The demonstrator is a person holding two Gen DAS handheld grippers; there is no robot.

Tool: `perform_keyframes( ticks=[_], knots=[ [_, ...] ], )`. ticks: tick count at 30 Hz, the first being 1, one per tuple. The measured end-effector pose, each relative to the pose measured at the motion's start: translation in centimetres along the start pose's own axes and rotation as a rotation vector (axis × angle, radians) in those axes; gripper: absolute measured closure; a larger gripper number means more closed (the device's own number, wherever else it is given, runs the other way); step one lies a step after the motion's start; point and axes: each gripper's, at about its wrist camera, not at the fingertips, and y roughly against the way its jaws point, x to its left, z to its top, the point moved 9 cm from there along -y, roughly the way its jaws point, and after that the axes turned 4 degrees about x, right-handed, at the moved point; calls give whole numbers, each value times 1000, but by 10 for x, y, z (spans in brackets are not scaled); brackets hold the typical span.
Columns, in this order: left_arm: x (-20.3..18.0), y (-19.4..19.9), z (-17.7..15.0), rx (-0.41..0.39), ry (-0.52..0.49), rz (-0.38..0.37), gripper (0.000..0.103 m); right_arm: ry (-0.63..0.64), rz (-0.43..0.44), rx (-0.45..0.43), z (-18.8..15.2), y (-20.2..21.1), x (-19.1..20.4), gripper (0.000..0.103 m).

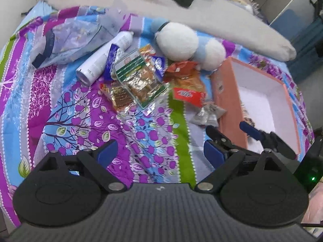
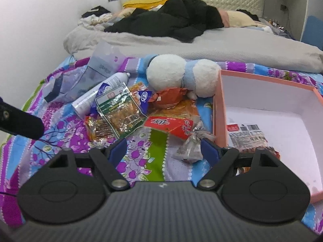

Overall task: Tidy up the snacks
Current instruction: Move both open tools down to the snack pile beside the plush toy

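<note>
A heap of snack packs lies on the patterned bedsheet: a green-labelled clear pack (image 1: 139,78) (image 2: 119,109), a golden pack (image 1: 119,96) (image 2: 99,129), a red-orange pack (image 1: 187,92) (image 2: 171,125), an orange-brown wrapper (image 1: 179,68) (image 2: 169,96) and a small silver packet (image 1: 208,113) (image 2: 189,145). To their right stands a pink box (image 1: 228,92) (image 2: 219,111) with one printed pack (image 2: 250,139) inside. My left gripper (image 1: 160,151) hangs open over bare sheet, short of the heap. My right gripper (image 2: 164,147) is open, and the silver packet lies just inside its right finger, unpressed.
A white and blue plush toy (image 1: 177,40) (image 2: 181,74) rests behind the snacks. A white tube (image 1: 101,60) (image 2: 101,92) and a clear plastic bag (image 1: 66,42) lie at the left. A grey duvet (image 2: 201,46) and black clothing (image 2: 171,22) cover the far bed.
</note>
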Motion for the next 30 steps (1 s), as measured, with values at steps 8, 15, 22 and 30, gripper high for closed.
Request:
perform_keyframes(
  ticks=[8, 15, 22, 30],
  knots=[
    [26, -35, 18, 70, 61, -3, 9, 36, 15, 35, 9, -42, 8, 21],
    [37, -60, 34, 91, 91, -22, 9, 70, 13, 57, 14, -73, 8, 21],
    [47, -106, 61, 80, 139, -75, 9, 157, -7, 87, 12, -108, 10, 22],
    [86, -158, 90, 62, 276, -147, 12, 327, -75, 95, 5, -132, 10, 22]
  ],
)
